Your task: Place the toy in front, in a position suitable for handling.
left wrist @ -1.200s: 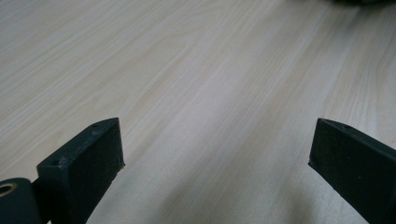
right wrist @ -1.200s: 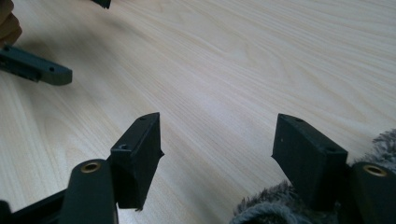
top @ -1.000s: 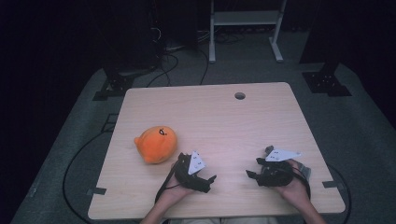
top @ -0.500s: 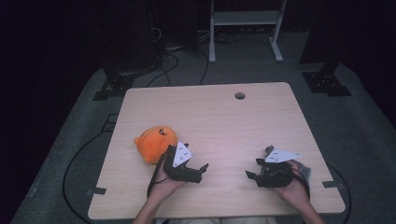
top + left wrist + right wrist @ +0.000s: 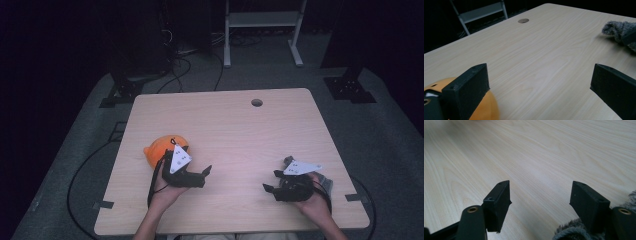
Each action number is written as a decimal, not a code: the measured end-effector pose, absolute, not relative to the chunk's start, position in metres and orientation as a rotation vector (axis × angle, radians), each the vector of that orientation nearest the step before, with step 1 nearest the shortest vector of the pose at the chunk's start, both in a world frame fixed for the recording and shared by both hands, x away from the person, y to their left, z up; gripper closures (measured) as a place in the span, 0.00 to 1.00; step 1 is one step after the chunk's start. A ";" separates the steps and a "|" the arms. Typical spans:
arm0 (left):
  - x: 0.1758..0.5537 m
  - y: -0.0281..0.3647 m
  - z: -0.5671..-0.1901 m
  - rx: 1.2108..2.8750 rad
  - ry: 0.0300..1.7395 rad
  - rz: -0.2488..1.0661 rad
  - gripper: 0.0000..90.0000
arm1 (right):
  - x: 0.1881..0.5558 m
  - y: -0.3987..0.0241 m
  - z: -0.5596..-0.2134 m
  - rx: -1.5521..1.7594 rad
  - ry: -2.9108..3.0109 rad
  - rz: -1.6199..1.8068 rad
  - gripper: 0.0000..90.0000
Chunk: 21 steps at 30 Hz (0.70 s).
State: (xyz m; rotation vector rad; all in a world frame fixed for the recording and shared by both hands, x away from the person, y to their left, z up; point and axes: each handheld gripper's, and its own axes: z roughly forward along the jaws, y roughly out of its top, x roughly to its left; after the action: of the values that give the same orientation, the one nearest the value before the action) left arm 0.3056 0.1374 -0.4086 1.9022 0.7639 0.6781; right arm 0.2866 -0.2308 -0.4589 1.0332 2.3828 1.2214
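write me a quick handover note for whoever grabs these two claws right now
Left claw: open, holding nothing, beside the round orange plush toy at the table's near left; one jaw sits against the toy in the left gripper view.
Right claw: open, holding nothing, low over the light wooden table at the near right, with a grey furry thing under it.
Done: nothing gripped.
Left: probably close the left claw on the toy.

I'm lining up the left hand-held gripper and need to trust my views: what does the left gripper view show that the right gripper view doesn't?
Left gripper view: the orange toy beside its left jaw, the round hole in the tabletop, and a metal stand past the far edge.

Right gripper view: grey fur low down, right against its right jaw.

Both: open black jaws over bare light wooden table, with nothing between them. Grey fur also appears in the left gripper view, but farther off.
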 end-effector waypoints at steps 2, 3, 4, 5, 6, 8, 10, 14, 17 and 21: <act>0.307 0.142 -0.407 1.891 0.778 0.686 0.01 | 0.287 -0.231 -0.459 1.039 2.381 1.227 0.35; 0.308 0.145 -0.407 1.879 0.789 0.694 0.01 | 0.287 -0.232 -0.459 1.042 2.382 1.225 0.35; 0.308 0.147 -0.406 1.877 0.796 0.706 0.01 | 0.288 -0.232 -0.460 1.044 2.382 1.221 0.35; 0.309 0.151 -0.405 1.868 0.809 0.717 0.01 | 0.288 -0.232 -0.460 1.044 2.382 1.218 0.35; 0.309 0.154 -0.405 1.857 0.822 0.717 0.01 | 0.288 -0.233 -0.460 1.045 2.381 1.219 0.35; 0.310 0.158 -0.404 1.847 0.838 0.729 0.01 | 0.287 -0.233 -0.459 1.043 2.375 1.226 0.35; 0.311 0.164 -0.403 1.844 0.853 0.745 0.01 | 0.286 -0.233 -0.458 1.046 2.369 1.234 0.35; 0.313 0.172 -0.404 1.846 0.875 0.744 0.01 | 0.287 -0.233 -0.459 1.042 2.374 1.225 0.35; 0.314 0.179 -0.404 1.841 0.890 0.763 0.01 | 0.287 -0.234 -0.458 1.050 2.369 1.228 0.35; 0.316 0.185 -0.405 1.836 0.915 0.783 0.01 | 0.288 -0.236 -0.459 1.053 2.365 1.233 0.34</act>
State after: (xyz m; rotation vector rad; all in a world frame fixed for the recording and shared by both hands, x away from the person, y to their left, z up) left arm 0.3159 0.1852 -0.4053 1.8361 0.9153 0.7835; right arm 0.2876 -0.2355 -0.4587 1.0526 2.3649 1.2330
